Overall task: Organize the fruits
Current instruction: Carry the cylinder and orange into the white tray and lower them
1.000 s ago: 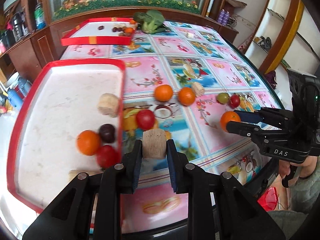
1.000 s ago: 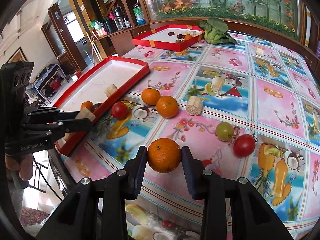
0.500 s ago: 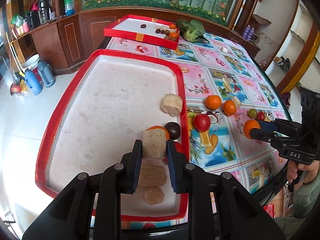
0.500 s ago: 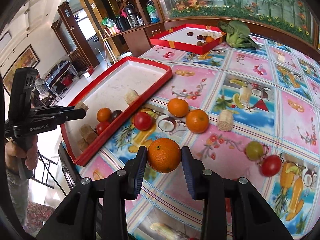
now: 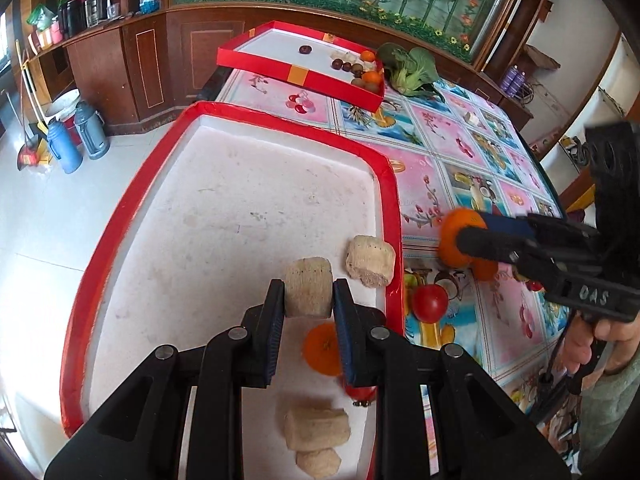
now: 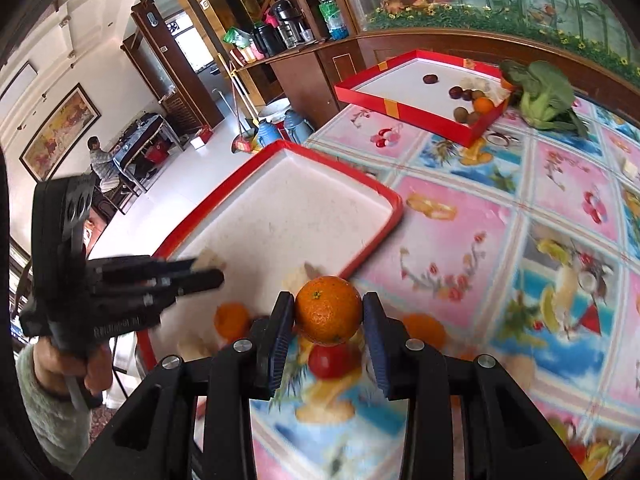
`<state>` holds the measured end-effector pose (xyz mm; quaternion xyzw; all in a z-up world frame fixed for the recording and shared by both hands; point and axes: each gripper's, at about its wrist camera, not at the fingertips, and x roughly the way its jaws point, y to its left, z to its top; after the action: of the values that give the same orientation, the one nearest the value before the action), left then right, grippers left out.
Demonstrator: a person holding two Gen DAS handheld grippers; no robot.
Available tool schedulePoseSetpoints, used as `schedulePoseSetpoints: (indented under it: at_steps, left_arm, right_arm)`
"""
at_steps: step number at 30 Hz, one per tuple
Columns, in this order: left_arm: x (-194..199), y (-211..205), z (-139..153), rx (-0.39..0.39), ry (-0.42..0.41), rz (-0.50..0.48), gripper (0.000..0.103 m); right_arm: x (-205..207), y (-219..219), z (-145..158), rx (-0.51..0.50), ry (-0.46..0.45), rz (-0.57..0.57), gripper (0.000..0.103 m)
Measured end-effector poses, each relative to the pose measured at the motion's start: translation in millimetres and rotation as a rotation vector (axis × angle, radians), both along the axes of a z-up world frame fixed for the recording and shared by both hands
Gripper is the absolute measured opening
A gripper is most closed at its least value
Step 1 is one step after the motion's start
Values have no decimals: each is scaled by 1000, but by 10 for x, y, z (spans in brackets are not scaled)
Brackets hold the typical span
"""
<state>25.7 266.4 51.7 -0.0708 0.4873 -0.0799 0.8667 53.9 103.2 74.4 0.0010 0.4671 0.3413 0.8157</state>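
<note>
- Left gripper (image 5: 309, 300) clamped on a beige ridged chunk (image 5: 309, 287), jaws narrow, pads pressed to both sides of it.
- Chunk held above the white floor of the near red tray (image 5: 100, 248), toward the tray's right half.
- Lying in that tray: a second beige chunk (image 5: 371, 255) just right of the held one, beside the right rim; an orange (image 5: 323, 349) partly hidden behind the right finger; a red fruit (image 5: 360, 392) below it; two more beige pieces (image 5: 316, 428) at the near end.
- Right gripper (image 6: 328, 315) closed on a second orange (image 6: 328, 310), jaws moderately apart (as wide as the fruit), pads touching its left and right sides.
- Held over the patterned tablecloth (image 6: 560, 184), just outside the near tray's right rim, not above the tray floor.
- Under and around it, blurred: a tomato (image 6: 332, 360) on the cloth, another orange (image 6: 424, 328) to the right.
- Far red tray (image 6: 404, 112) at the table's far end with small dark fruits and an orange; leafy greens (image 6: 540, 96) beside it.
</note>
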Motion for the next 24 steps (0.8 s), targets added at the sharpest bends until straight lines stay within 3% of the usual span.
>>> schedulePoseSetpoints:
  at_steps: [11,19,24]
  left_arm:
    - [82,-7,-153,17,40,-5,22]
    - [-188,261,-100,34,44,9,22]
    - [-313,346,-158,14,58,14,22]
  right_arm:
    - [427,512,-251,-33,23,49,36]
    - [231,856,-230,-3,25,175,35]
    - [58,1078,-318,-67,7,221,35]
